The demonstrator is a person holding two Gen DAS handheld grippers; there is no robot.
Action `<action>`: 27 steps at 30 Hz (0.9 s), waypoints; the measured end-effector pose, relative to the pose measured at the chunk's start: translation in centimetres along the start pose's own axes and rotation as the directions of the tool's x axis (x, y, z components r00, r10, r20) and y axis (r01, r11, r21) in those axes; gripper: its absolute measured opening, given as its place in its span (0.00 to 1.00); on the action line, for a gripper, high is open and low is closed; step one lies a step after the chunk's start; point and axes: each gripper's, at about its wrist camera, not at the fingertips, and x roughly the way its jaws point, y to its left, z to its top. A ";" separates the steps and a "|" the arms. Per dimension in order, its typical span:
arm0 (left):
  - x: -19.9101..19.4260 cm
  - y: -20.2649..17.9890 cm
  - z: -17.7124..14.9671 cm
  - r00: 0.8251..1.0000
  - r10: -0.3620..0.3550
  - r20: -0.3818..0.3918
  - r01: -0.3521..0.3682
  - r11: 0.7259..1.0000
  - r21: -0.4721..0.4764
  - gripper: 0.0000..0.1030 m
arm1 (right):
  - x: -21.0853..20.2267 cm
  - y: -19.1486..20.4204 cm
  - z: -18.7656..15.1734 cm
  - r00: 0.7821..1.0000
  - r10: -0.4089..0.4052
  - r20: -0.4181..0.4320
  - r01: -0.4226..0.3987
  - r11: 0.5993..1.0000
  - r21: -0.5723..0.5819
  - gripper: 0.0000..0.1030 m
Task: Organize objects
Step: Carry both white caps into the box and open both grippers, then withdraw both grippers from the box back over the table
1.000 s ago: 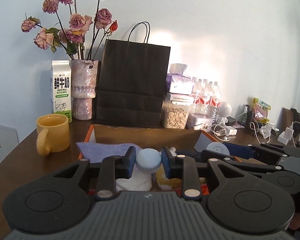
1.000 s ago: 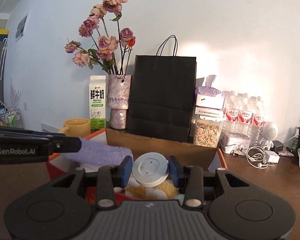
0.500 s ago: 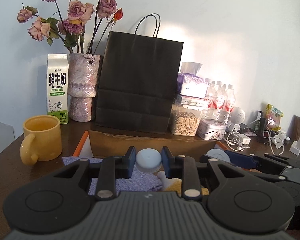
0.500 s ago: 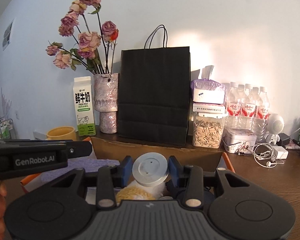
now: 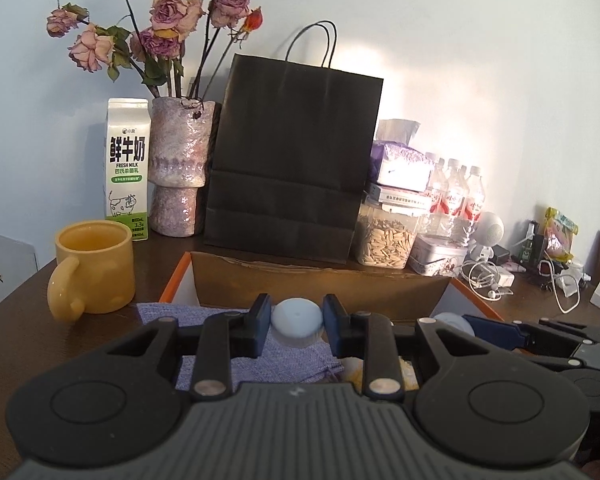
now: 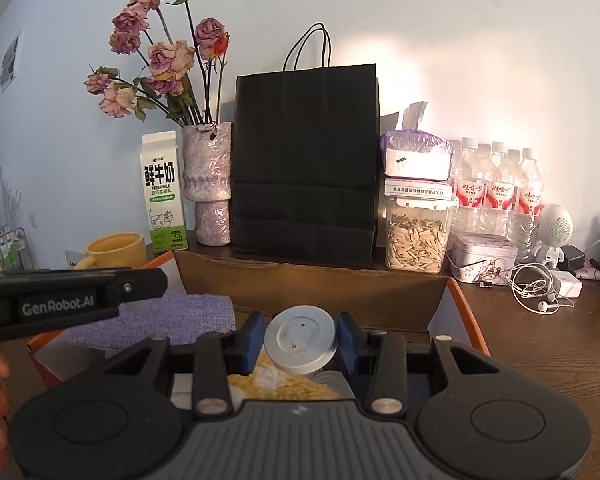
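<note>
The left claw (image 5: pixel 296 316) is gripping a pale blue cap (image 5: pixel 297 317); the right claw (image 6: pixel 300 334) is gripping a grey lid (image 6: pixel 300 339). Both are hovering over an open cardboard box (image 6: pixel 312 290) with orange flaps, which is sitting on a dark wooden desk (image 6: pixel 540 344). A purple cloth (image 5: pixel 268 354) and yellow contents are lying inside the box. Behind the box one black paper bag (image 5: pixel 292 160) is standing upright, blocking the wall behind it. To its left are standing one vase (image 5: pixel 178 168) of dried roses, one milk carton (image 5: pixel 127 168) and one yellow mug (image 5: pixel 94 268). To its right are sitting one jar of seeds (image 6: pixel 416 236), boxes stacked on it, one tin (image 6: pixel 484 256), several water bottles (image 6: pixel 496 188), and tangled white cables (image 6: pixel 536 288). A plain pale wall is backing the desk.
</note>
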 end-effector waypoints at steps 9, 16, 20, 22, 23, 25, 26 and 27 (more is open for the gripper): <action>-0.5 0.5 0.1 0.997 0.072 0.028 -0.072 0.997 -0.020 1.00 | -0.2 -0.5 -0.1 1.000 -0.008 0.003 0.008 1.000 0.020 1.00; -0.5 0.6 -0.1 0.997 0.078 0.020 -0.077 0.997 -0.026 1.00 | -0.3 -0.5 -0.2 1.000 -0.015 0.005 0.015 1.000 0.018 1.00; -0.5 0.6 -0.2 0.997 0.076 0.017 -0.075 0.997 -0.023 1.00 | -0.3 -0.4 -0.2 1.000 -0.017 0.004 0.017 1.000 0.015 1.00; -0.5 0.5 -0.2 0.997 0.074 0.016 -0.074 0.997 -0.023 1.00 | -0.3 -0.4 -0.3 1.000 -0.018 0.004 0.018 1.000 0.014 1.00; -0.5 0.5 -0.2 0.997 0.074 0.015 -0.073 0.997 -0.023 1.00 | -0.4 -0.4 -0.3 1.000 -0.018 0.004 0.018 1.000 0.013 1.00; -0.5 0.5 -0.2 0.997 0.073 0.015 -0.073 0.997 -0.023 1.00 | -0.4 -0.3 -0.2 1.000 -0.016 0.004 0.016 1.000 0.011 1.00; -0.5 0.5 -0.2 0.997 0.072 0.013 -0.072 0.997 -0.022 1.00 | -0.5 -0.3 -0.2 1.000 -0.017 0.005 0.017 1.000 0.010 1.00; -0.5 0.5 -0.1 0.997 0.072 0.011 -0.071 0.997 -0.022 1.00 | -0.5 -0.3 -0.2 1.000 -0.018 0.006 0.018 1.000 0.009 1.00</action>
